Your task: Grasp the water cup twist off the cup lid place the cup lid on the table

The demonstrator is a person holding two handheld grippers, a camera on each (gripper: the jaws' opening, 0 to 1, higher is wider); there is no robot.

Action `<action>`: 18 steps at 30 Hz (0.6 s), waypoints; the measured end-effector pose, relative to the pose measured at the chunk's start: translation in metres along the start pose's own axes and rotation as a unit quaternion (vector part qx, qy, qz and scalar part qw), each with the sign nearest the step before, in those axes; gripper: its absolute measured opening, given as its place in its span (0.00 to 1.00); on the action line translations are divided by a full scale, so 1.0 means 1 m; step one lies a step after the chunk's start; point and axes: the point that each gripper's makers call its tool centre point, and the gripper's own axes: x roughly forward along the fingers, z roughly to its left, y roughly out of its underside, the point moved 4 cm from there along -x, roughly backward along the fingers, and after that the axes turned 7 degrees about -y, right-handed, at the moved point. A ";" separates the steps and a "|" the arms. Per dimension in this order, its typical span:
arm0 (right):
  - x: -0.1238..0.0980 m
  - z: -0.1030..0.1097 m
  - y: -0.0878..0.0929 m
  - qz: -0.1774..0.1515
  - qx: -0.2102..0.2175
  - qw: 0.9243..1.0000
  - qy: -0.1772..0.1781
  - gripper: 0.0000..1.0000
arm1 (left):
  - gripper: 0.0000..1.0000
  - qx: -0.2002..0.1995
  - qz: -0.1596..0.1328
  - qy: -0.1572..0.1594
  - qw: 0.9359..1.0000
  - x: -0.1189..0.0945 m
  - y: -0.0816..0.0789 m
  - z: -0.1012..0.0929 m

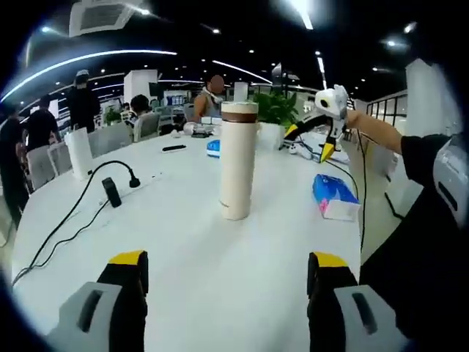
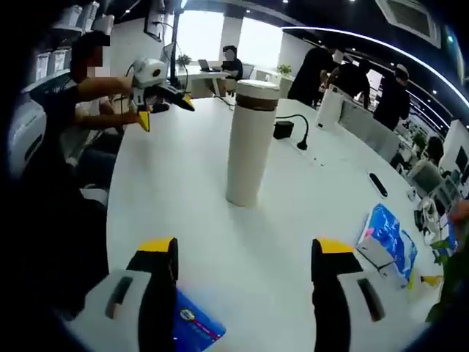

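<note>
Jaws of left gripper (image 1: 227, 275) and right gripper (image 2: 243, 264): both standing released, gripping nothing, each pointing toward the cup (image 1: 238, 161). Cup: standing upright on the white worktop (image 1: 183, 249), well apart from both grippers, lid (image 1: 239, 111) sitting on top. Blue packet (image 1: 333, 194) lying near the cup on the worktop.

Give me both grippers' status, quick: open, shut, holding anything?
Left gripper: open, holding nothing, short of the water cup.
Right gripper: open, holding nothing, facing the same cup, lid on.
</note>
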 end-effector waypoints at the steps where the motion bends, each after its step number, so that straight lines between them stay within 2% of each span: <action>1: -0.001 0.000 0.000 0.001 -0.003 1.000 0.003 0.75 | 0.89 0.000 -0.003 0.002 1.000 0.000 -0.001 -0.001; 4: -0.002 -0.002 0.001 0.007 -0.012 1.000 0.011 0.75 | 0.89 0.006 -0.017 0.007 1.000 0.001 -0.005 -0.005; 18: -0.007 -0.002 0.004 0.007 -0.009 1.000 0.013 0.75 | 0.87 0.021 -0.019 0.011 1.000 0.002 -0.010 -0.008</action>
